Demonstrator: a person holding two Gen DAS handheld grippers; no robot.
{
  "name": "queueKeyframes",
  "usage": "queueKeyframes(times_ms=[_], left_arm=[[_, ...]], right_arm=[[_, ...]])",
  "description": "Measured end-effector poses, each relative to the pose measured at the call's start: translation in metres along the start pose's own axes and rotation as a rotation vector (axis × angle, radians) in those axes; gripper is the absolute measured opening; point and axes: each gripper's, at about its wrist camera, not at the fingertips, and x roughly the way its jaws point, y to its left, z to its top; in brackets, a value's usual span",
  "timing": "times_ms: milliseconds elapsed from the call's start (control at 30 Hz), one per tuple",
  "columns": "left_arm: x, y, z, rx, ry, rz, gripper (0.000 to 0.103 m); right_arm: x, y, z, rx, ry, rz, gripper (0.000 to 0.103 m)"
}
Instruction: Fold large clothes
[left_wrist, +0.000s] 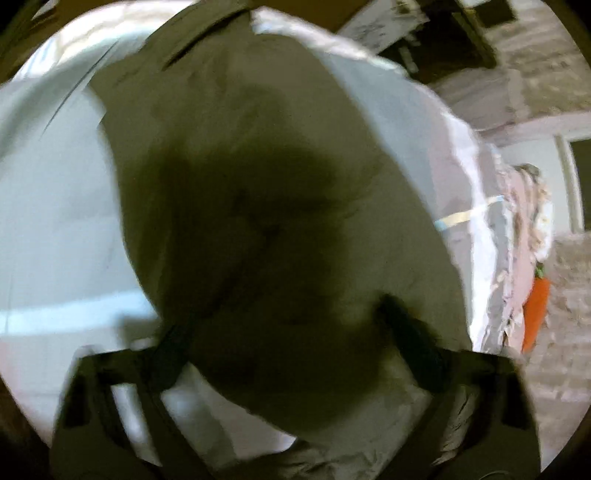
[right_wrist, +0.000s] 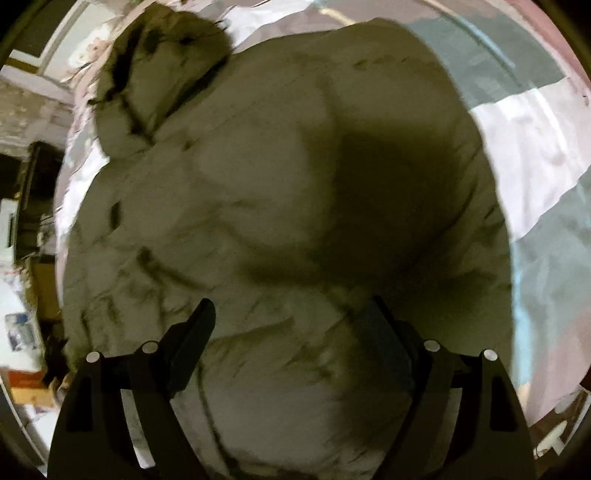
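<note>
Between the black fingers of the right gripper (right_wrist: 291, 314) lies puffy khaki cloth: the jaws stand wide apart and pinch nothing, hovering just over the coat (right_wrist: 258, 206). That coat is a bulky padded thing spread across the bed (right_wrist: 532, 122), its hood (right_wrist: 155, 74) bunched at the far end with dark fuzzy trim along the edge. A deep shadow falls over the middle of the fabric. Pale striped bedding in white, grey and light blue shows around it on the right. On the other side, the left gripper (left_wrist: 280, 314) is blurred, yet its fingers also sit spread, with the coat (left_wrist: 258, 166) filling the gap beyond them; I cannot tell whether the tips touch the cloth, but nothing is clamped. From there the garment lies flat and smooth on the bed (left_wrist: 55, 203), a dark seam or flap near its far edge. Beyond the mattress edge, at the right, an orange object (left_wrist: 535, 314) hangs beside rumpled patterned bedding.
</note>
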Motion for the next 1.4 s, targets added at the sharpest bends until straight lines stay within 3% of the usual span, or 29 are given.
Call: queueKeyframes(times_ms=[33,67,167,300,433,533,567,600,667,767,800,867,900,933,1033,1167,1267,1400], left_arm=[[0.000,-0.005,0.002,0.042,0.010,-0.017,0.023],[-0.002,-0.009,0.003,0.074,0.013,-0.043,0.015],[-0.028,-0.029,-0.004,0.107,-0.053,-0.103,0.011],[-0.079,-0.092,-0.041,0.349,-0.185,-0.169,0.011],[-0.109,-0.153,-0.122,0.699,-0.227,-0.231,0.011],[-0.112,-0.187,-0.219,1.098,-0.217,-0.194,0.011],[-0.108,-0.193,-0.265,1.278,-0.210,-0.171,0.012],[-0.104,-0.194,-0.295,1.397,-0.202,-0.145,0.015],[-0.082,-0.185,-0.373,1.715,-0.217,-0.020,0.022],[-0.055,-0.169,-0.430,1.929,-0.276,0.118,0.022],[-0.052,-0.166,-0.438,1.955,-0.263,0.127,0.023],[-0.047,-0.156,-0.451,2.018,-0.271,0.154,0.038],[-0.049,-0.152,-0.454,2.037,-0.288,0.155,0.057],[-0.051,-0.150,-0.455,2.056,-0.315,0.145,0.066],[-0.061,-0.151,-0.451,2.041,-0.357,0.125,0.067],[-0.063,-0.169,-0.423,1.882,-0.250,0.080,0.067],[-0.058,-0.179,-0.387,1.692,-0.143,0.050,0.072],[-0.032,-0.177,-0.345,1.508,0.015,0.088,0.073]], right_arm=[[0.002,0.004,-0.004,-0.014,0.008,0.001,0.084],[0.001,0.006,-0.005,-0.020,0.011,-0.002,0.084],[0.005,0.010,-0.009,-0.025,0.013,-0.024,0.084],[0.009,0.008,-0.004,-0.027,0.022,-0.018,0.084],[0.010,0.013,-0.007,-0.053,0.029,-0.017,0.084],[0.012,0.013,-0.006,-0.052,0.033,-0.027,0.084],[0.012,0.012,-0.006,-0.049,0.033,-0.031,0.084],[0.014,0.012,-0.004,-0.044,0.032,-0.037,0.084],[0.013,0.007,-0.001,-0.027,0.024,-0.050,0.084],[0.012,-0.002,0.004,-0.001,0.008,-0.075,0.084],[0.012,-0.004,0.005,0.010,0.004,-0.078,0.084],[0.012,-0.008,0.007,0.029,0.005,-0.070,0.084],[0.012,-0.010,0.008,0.038,0.007,-0.059,0.084],[0.012,-0.011,0.008,0.046,0.009,-0.043,0.084],[0.010,-0.011,0.009,0.071,0.003,0.048,0.084],[0.004,-0.014,0.010,0.116,-0.034,0.102,0.084],[-0.001,-0.018,0.012,0.153,-0.072,0.143,0.089],[0.006,-0.012,0.014,0.145,-0.072,0.196,0.092]])
